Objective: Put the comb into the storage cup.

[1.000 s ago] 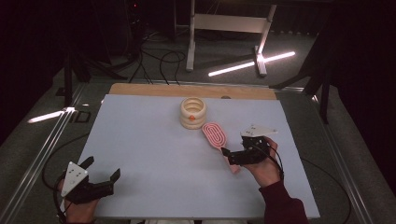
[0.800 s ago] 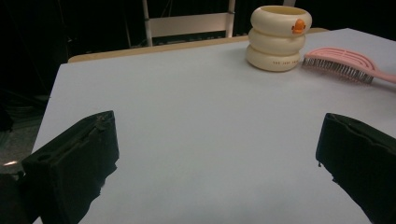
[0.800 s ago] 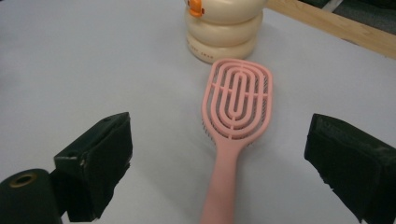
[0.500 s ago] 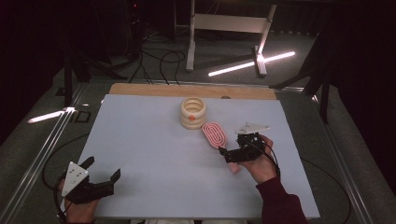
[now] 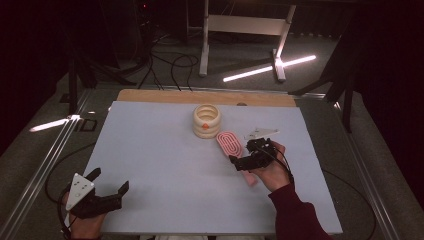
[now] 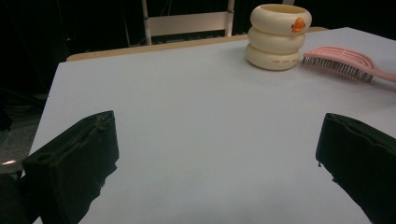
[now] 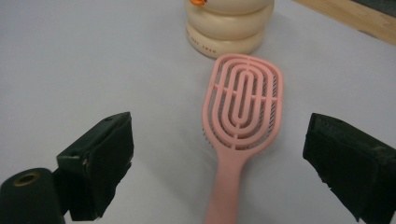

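On the pale blue tabletop [image 5: 165,165], which is the largest thing, a wooden strip runs along the far edge. Near the far middle stands a cream holder [image 5: 207,120] made like three stacked rings, open at the top. It has a small orange duck figure on its upper ring, and one line of small dark writing on the lowest ring, too small to read. Just beside the holder, on its right, lies a pink hairbrush [image 5: 230,144] with an oval slotted head, bristles down, the handle pointing to the person.

At the right side, the right claw [image 5: 242,161] is above the handle of the brush. Its jaws are wide apart, one on each side of the handle, and they do not touch it. At the near left corner, the left claw [image 5: 106,181] rests well apart from the brush, also with jaws spread and nothing between them.
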### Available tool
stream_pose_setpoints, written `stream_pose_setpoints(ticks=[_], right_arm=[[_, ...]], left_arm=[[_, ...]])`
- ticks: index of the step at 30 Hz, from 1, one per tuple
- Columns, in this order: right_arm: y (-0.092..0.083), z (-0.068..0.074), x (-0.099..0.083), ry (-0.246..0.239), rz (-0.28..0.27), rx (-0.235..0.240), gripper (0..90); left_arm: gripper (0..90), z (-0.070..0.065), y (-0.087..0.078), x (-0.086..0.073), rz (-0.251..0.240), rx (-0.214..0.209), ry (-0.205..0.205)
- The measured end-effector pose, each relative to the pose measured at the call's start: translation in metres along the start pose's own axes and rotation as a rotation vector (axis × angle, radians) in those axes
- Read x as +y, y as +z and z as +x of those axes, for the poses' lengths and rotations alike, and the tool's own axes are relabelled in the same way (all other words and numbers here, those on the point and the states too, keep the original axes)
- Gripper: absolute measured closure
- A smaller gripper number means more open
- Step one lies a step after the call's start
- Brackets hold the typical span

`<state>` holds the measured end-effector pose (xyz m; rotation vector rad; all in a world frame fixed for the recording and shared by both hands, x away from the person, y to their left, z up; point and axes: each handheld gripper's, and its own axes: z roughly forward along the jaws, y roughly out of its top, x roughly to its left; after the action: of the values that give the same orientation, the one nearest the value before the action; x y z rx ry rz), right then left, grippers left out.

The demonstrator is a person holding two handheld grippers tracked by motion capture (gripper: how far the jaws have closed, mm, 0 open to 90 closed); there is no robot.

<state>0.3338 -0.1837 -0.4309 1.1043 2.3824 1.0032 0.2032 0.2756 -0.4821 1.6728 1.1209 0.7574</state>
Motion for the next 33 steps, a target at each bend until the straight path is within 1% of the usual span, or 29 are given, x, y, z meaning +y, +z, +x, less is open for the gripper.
stream_pose_setpoints(ticks=[5, 12, 15, 25, 27, 28, 29, 33], right_arm=[[0.005, -0.003, 0.0, 0.011, 0.015, 0.003, 8.6], [0.014, -0.01, -0.001, 0.033, 0.04, -0.009, 8.6], [0.018, -0.012, -0.001, 0.035, 0.052, -0.014, 8.6], [0.028, -0.013, -0.002, 0.038, 0.093, -0.019, 8.6], [0.033, -0.014, -0.003, 0.046, 0.111, -0.015, 8.7], [0.033, -0.014, -0.003, 0.046, 0.111, -0.015, 8.7], [0.035, -0.013, -0.003, 0.046, 0.13, -0.008, 11.0], [0.037, -0.013, -0.004, 0.044, 0.139, -0.009, 11.0]], left_arm=[[0.0, 0.0, 0.0, 0.0, 0.001, 0.0, -0.001], [0.0, 0.0, 0.001, 0.0, 0.001, -0.002, -0.002], [0.0, 0.0, 0.0, 0.0, 0.001, -0.001, -0.002], [0.0, 0.0, 0.001, -0.001, 0.005, -0.003, -0.002], [0.0, 0.001, 0.001, -0.001, 0.005, -0.004, -0.002], [0.0, 0.001, 0.001, -0.001, 0.005, -0.004, -0.002], [0.0, 0.001, 0.001, -0.001, 0.005, -0.003, -0.004], [0.0, 0.001, 0.001, -0.001, 0.005, -0.003, -0.005]])
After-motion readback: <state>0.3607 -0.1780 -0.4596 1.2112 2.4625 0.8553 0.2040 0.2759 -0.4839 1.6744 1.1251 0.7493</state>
